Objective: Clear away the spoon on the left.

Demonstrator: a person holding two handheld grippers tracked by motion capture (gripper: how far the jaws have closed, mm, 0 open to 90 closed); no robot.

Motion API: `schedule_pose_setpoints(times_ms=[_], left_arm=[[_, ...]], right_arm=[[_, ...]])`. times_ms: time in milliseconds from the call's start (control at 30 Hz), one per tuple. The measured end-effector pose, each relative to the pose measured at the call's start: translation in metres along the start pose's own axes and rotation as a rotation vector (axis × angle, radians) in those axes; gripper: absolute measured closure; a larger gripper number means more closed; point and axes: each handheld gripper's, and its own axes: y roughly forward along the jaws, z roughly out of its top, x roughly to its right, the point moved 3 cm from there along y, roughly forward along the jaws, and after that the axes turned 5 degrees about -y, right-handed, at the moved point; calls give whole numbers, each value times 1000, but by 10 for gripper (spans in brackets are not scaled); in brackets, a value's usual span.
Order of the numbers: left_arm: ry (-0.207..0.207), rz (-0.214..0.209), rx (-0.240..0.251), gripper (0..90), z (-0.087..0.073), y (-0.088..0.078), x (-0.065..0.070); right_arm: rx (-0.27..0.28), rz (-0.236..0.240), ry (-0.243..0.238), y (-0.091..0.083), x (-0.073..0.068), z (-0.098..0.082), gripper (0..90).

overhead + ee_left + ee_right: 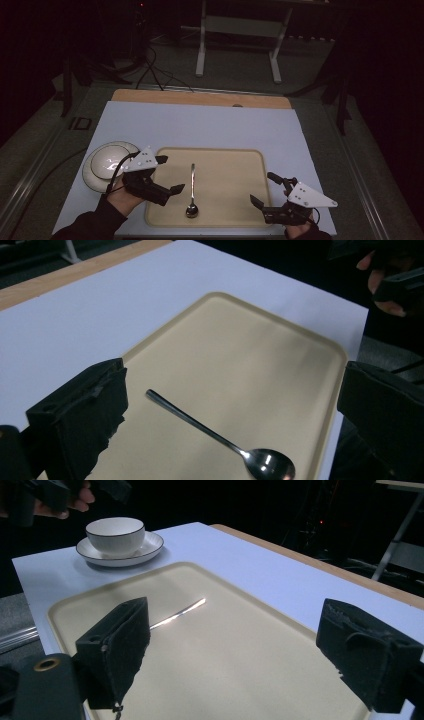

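A metal spoon (192,190) lies on the beige tray (235,170), bowl toward the near edge; the spoon (220,438) also shows in the left gripper view, and its handle (179,613) glints in the right gripper view. My left gripper (169,175) hovers open at the tray's left edge, just left of the spoon, nothing between its jaws. My right gripper (266,189) stands open over the tray's near right corner, also empty. A white bowl (115,531) sits on a white saucer (145,551) left of the tray.
The tray rests on a pale sheet (200,125) covering the table, whose wooden far edge (200,98) shows. The bowl and saucer (102,162) lie right beside my left hand. A metal-legged frame (240,30) stands on the floor beyond the table.
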Motion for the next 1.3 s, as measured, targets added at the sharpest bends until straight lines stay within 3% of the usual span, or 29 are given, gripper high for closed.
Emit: schedule_pose_setpoints(times_ms=[167, 433, 533, 800, 933, 1300], left_arm=[[-8, 35, 31, 7, -12, -12, -1], [-38, 113, 34, 7, -32, -23, -9], [-66, 120, 40, 7, -40, -25, -11], [-80, 165, 32, 7, -62, -27, -17], [-70, 201, 80, 7, -70, -29, -18], [-90, 212, 46, 7, -80, -18, -21]], right_arm=[[-3, 2, 1, 1, 0, -1, 140], [-2, 15, 10, 1, 0, -1, 140], [3, 25, 25, 1, 1, -1, 140], [-26, 15, 16, 4, 0, -3, 136], [-32, 9, 17, 4, 1, -4, 135], [-61, -19, 5, 7, 1, -6, 134]])
